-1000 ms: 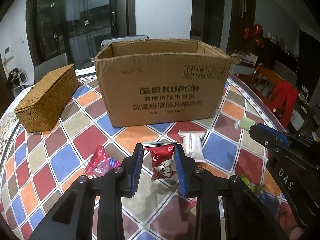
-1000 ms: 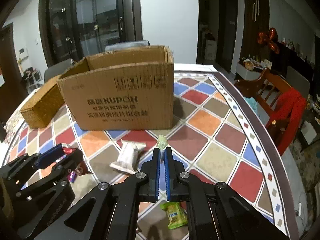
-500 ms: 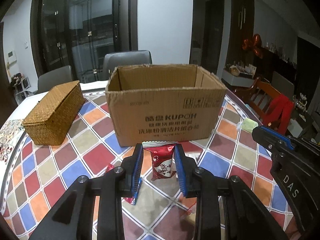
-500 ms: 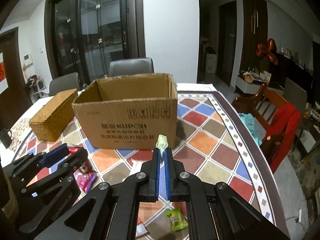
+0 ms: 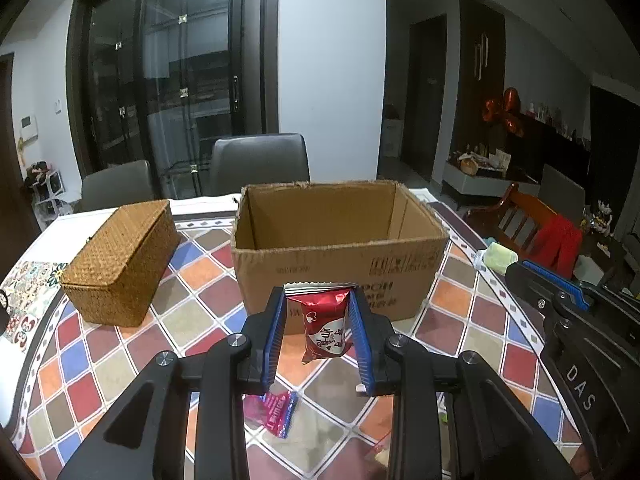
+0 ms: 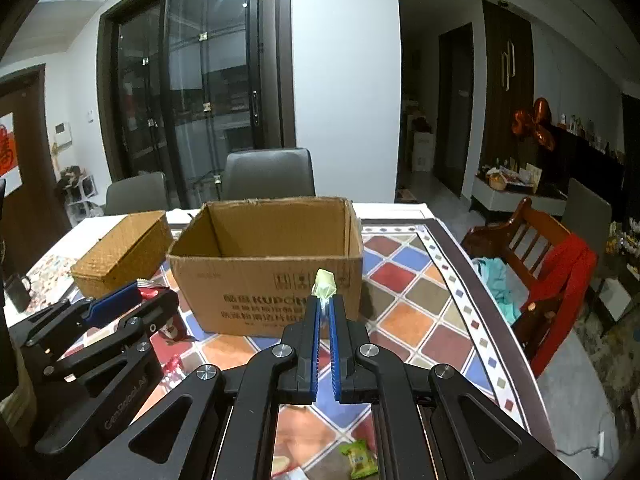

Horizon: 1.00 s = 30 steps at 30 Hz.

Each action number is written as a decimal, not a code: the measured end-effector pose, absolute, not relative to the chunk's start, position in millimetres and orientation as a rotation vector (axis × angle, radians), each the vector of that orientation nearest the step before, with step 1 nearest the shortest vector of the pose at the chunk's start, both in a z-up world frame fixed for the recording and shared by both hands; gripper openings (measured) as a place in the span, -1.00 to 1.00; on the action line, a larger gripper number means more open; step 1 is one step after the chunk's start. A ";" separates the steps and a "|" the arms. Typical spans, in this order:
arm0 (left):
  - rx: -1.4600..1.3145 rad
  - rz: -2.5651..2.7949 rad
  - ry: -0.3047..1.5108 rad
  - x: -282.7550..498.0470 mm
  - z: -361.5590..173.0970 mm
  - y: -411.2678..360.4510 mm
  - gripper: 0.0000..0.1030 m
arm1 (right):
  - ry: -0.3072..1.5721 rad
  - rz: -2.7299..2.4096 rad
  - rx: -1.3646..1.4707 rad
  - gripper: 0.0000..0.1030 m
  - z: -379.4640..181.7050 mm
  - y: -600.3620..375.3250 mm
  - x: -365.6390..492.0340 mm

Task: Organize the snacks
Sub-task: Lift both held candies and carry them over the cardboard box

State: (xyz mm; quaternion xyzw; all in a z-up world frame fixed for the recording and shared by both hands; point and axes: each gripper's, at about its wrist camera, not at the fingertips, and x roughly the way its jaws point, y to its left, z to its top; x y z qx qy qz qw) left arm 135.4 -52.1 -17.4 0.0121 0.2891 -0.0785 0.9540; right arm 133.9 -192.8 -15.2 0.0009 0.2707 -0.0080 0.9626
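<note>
My left gripper (image 5: 319,300) is shut on a red snack packet (image 5: 325,325) and holds it above the table in front of the open cardboard box (image 5: 340,240). My right gripper (image 6: 324,304) is shut on a pale green wrapped snack (image 6: 325,283), held in the air before the same box (image 6: 268,268). In the left wrist view the right gripper (image 5: 536,276) shows at the right with the green snack (image 5: 498,258). In the right wrist view the left gripper (image 6: 132,300) shows at the left. The box's floor is hidden.
A wicker basket (image 5: 120,264) with a lid stands left of the box. On the checkered table (image 5: 184,300) below lie a pink packet (image 5: 272,410) and a green packet (image 6: 358,458). Grey chairs (image 5: 260,164) stand behind the table, a wooden chair (image 6: 532,264) at the right.
Both grippers have risen with their snacks, so the box's open top now shows. The table snacks have dropped lower in view.
</note>
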 end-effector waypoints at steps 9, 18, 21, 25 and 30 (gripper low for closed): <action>0.021 -0.153 0.553 139.2 -2.8 -44.3 -0.38 | 0.508 -0.004 -0.004 -0.89 -0.1 -186.4 136.0; 0.023 -0.156 0.534 148.7 7.9 -40.3 -0.38 | 0.476 0.010 -0.010 -0.89 14.4 -180.7 143.1; 0.024 -0.158 0.526 152.0 12.2 -40.6 -0.38 | 0.465 0.013 -0.011 -0.89 19.0 -180.1 147.9; 0.034 -0.161 0.512 157.7 17.6 -41.5 -0.38 | 0.452 0.014 -0.012 -0.89 23.5 -179.0 154.4; 0.038 -0.164 0.507 168.1 19.0 -41.7 -0.38 | 0.447 0.013 -0.012 -0.89 25.2 -178.9 163.8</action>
